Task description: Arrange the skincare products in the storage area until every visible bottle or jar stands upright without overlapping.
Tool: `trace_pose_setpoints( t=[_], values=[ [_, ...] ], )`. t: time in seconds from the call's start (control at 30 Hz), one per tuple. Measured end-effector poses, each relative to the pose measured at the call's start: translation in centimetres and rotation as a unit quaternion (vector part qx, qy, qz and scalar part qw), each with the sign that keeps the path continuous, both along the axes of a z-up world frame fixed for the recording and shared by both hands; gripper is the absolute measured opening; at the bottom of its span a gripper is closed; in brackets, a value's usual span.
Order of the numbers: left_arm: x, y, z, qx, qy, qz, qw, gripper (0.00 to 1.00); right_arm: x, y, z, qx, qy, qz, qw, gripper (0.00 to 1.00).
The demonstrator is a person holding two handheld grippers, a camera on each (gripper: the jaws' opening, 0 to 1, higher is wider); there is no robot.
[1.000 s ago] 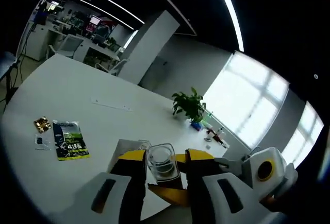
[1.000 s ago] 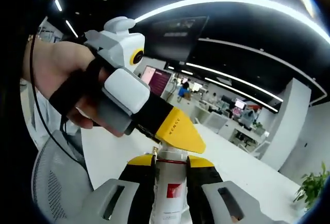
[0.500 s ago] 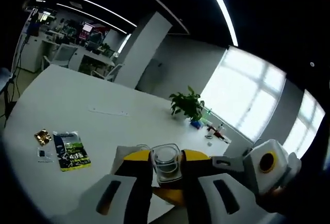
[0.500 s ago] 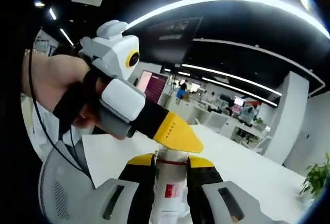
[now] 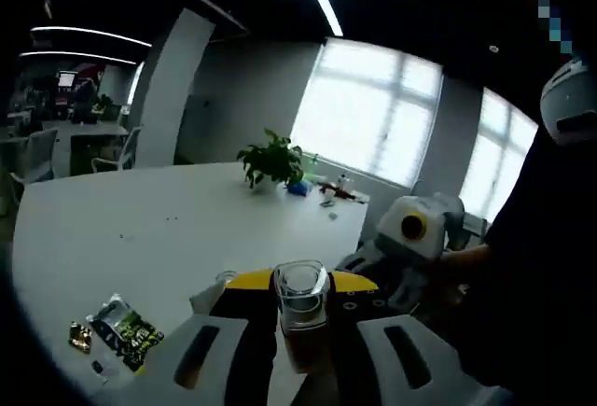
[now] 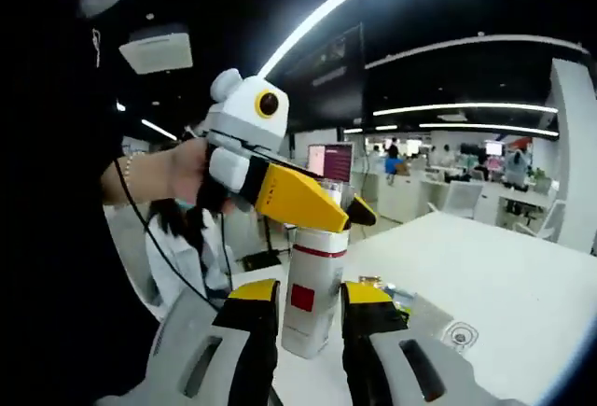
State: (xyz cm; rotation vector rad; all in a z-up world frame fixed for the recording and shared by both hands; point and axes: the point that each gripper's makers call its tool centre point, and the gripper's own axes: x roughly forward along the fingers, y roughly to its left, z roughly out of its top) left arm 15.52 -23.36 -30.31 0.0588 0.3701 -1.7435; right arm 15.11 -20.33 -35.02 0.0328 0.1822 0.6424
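While both claws grip, products are held above the surface [image 5: 140, 229].
Left claw [image 5: 303, 308] clenched on jar [image 5: 300, 317]; right claw [image 6: 311, 317] clenched on bottle [image 6: 313, 289].

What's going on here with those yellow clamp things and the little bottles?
A person holds a hand-held gripper in each hand over a white table. The left hand-held gripper is clamped on a small clear jar. The right hand-held gripper grips a white bottle with a red band that stands upright. A green packet lies flat on the table, and a potted plant stands further back.
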Motion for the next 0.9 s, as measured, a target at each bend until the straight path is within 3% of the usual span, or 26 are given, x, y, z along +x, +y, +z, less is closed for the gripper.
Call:
trace_pose_setpoints(
  t=[0.1,0.13,0.17,0.27,0.33,0.43,0.5,0.67,0.73,0.9],
  values=[
    [-0.8,0.0,0.7,-0.006,-0.029,-0.044,0.9986,0.15,-0.9,0.0,0.7,0.025,0.007,0.045,0.9987,0.21],
    [-1.0,0.0,1.0,-0.012,-0.037,-0.055,0.9977,0.15,-0.9,-0.1,1.3,0.009,-0.024,0.059,0.9979,0.22],
    [-1.6,0.0,1.4,-0.019,-0.041,-0.073,0.9963,0.15,-1.2,0.0,1.7,0.004,-0.033,0.074,0.9967,0.24],
    [-2.7,0.1,2.2,-0.029,-0.048,-0.106,0.9928,0.15,-1.7,0.6,3.2,0.033,-0.041,0.105,0.9931,0.28],
    [-3.4,0.2,2.6,-0.032,-0.059,-0.127,0.9896,0.15,-1.6,0.6,3.6,0.03,-0.046,0.11,0.9924,0.3],
    [-4.1,0.4,3.0,-0.033,-0.07,-0.151,0.9855,0.15,-1.5,1.0,3.7,0.015,-0.045,0.13,0.9904,0.25],
    [-4.2,0.5,3.1,-0.033,-0.074,-0.158,0.9841,0.15,-1.6,1.2,3.5,0.005,-0.044,0.142,0.9889,0.18],
    [-4.3,0.6,3.2,-0.033,-0.077,-0.168,0.9822,0.15,-1.9,1.8,3.4,-0.005,-0.039,0.163,0.9859,0.17],
    [-4.2,0.5,3.2,-0.037,-0.081,-0.168,0.9818,0.15,-2.0,1.9,3.3,0.003,-0.027,0.169,0.9852,0.12],
    [-4.2,0.1,3.2,-0.04,-0.075,-0.166,0.9825,0.15,-2.1,1.4,3.4,0.006,-0.027,0.158,0.987,0.1]
  ],
)
